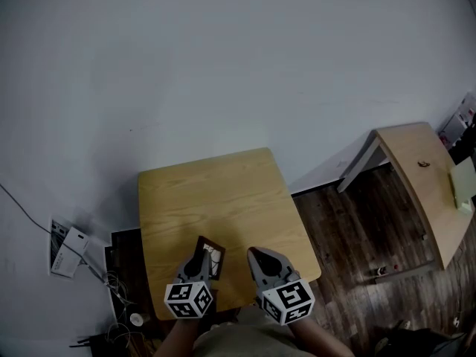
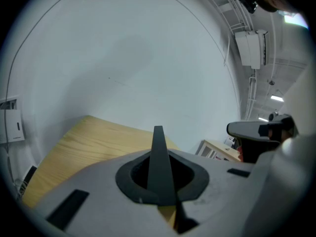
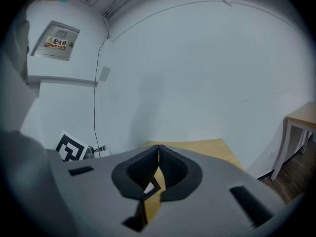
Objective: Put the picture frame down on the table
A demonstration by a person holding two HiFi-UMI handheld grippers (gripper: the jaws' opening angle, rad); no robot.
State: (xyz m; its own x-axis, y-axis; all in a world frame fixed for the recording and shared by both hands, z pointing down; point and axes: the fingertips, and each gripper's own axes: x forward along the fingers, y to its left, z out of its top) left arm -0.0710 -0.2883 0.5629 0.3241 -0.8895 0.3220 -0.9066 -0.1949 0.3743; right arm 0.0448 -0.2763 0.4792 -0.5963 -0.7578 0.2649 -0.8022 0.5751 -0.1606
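Note:
A small dark picture frame (image 1: pixel 210 253) stands tilted over the near edge of the light wooden table (image 1: pixel 216 192), and my left gripper (image 1: pixel 196 257) is shut on it. In the left gripper view the frame (image 2: pixel 159 137) shows edge-on as a thin dark strip rising from between the closed jaws of the left gripper (image 2: pixel 159 157). My right gripper (image 1: pixel 255 254) hangs just right of the frame over the same table edge. It is shut with nothing in it, and its tips meet in the right gripper view (image 3: pixel 158 149). The table top (image 3: pixel 197 147) lies ahead of both.
A second wooden table (image 1: pixel 420 177) stands at the far right with a pale green item (image 1: pixel 462 184) on it. A white box and cables (image 1: pixel 68 251) lie on the floor to the left. Dark wood floor (image 1: pixel 349 229) separates the tables. A white wall is behind.

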